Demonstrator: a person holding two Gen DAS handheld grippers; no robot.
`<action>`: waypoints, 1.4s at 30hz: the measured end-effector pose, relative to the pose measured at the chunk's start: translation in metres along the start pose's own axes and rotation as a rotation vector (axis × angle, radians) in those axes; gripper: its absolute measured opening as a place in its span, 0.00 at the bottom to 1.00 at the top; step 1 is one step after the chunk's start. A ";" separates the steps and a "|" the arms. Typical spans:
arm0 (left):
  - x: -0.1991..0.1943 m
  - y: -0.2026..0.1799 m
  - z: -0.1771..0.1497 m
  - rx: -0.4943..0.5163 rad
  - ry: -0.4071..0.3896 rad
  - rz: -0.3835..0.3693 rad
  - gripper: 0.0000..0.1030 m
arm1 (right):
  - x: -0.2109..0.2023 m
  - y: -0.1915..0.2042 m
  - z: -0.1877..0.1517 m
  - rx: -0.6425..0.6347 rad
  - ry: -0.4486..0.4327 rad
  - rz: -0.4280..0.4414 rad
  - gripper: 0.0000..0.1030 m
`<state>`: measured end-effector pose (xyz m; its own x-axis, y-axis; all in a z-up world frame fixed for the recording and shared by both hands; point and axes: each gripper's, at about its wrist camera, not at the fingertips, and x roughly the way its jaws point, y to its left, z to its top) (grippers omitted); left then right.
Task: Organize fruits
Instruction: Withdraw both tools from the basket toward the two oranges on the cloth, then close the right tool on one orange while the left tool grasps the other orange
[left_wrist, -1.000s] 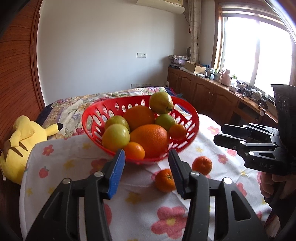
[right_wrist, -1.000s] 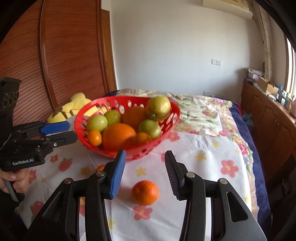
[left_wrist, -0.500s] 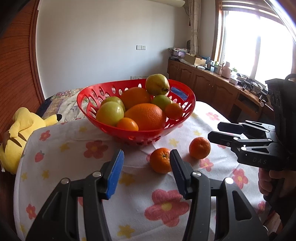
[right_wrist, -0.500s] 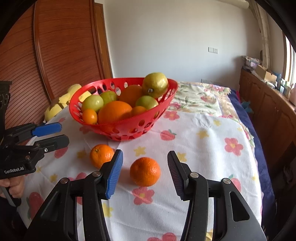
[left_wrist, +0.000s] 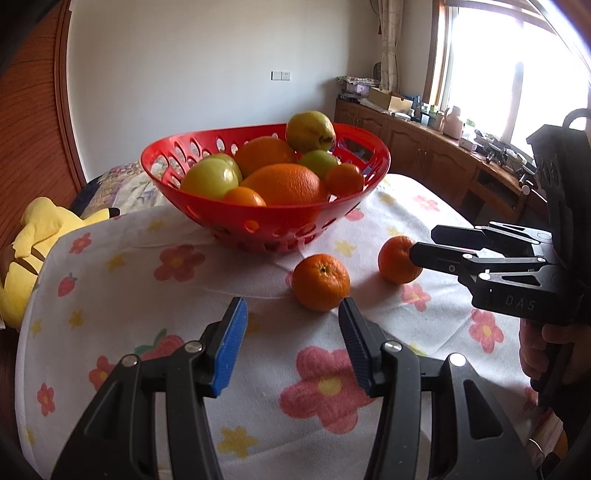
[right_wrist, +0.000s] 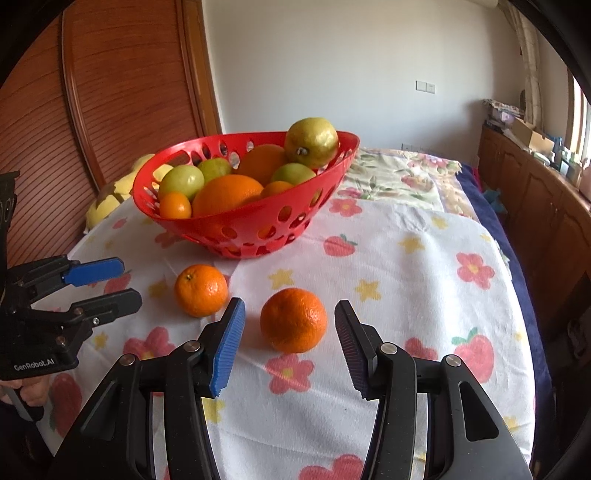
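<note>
While the flower-print tabletop (right_wrist: 424, 266) is spread wide, a red basket (right_wrist: 258, 225) of fruit is seen at its far side; two loose oranges lie near, one (left_wrist: 320, 282) before the parted, empty left tool (left_wrist: 291, 341), one (right_wrist: 293, 319) between the right tool's (right_wrist: 288, 341) just-widened, untouching pads.

White letters "GenRobot.AI" stand on the black body of the left claw (right_wrist: 110, 282), low on its side, left of the red basket (right_wrist: 258, 229) in the right wrist view. Raised letters "DAS" stand on the black body of the right claw (left_wrist: 424, 245), right of the same basket.
</note>
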<state>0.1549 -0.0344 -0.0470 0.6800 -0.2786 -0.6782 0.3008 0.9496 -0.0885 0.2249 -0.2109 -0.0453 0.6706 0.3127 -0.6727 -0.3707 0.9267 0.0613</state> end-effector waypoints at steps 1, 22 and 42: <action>0.001 0.000 0.000 -0.001 0.004 -0.002 0.50 | 0.001 0.000 0.000 0.001 0.003 0.002 0.50; 0.034 -0.008 0.017 0.000 0.075 -0.040 0.50 | 0.036 0.000 0.003 -0.021 0.107 -0.014 0.49; 0.063 -0.021 0.031 0.031 0.142 -0.019 0.50 | -0.004 -0.014 -0.008 -0.011 0.043 -0.002 0.45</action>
<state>0.2120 -0.0765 -0.0651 0.5735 -0.2709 -0.7731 0.3344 0.9390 -0.0809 0.2220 -0.2266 -0.0495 0.6434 0.3018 -0.7035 -0.3769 0.9248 0.0520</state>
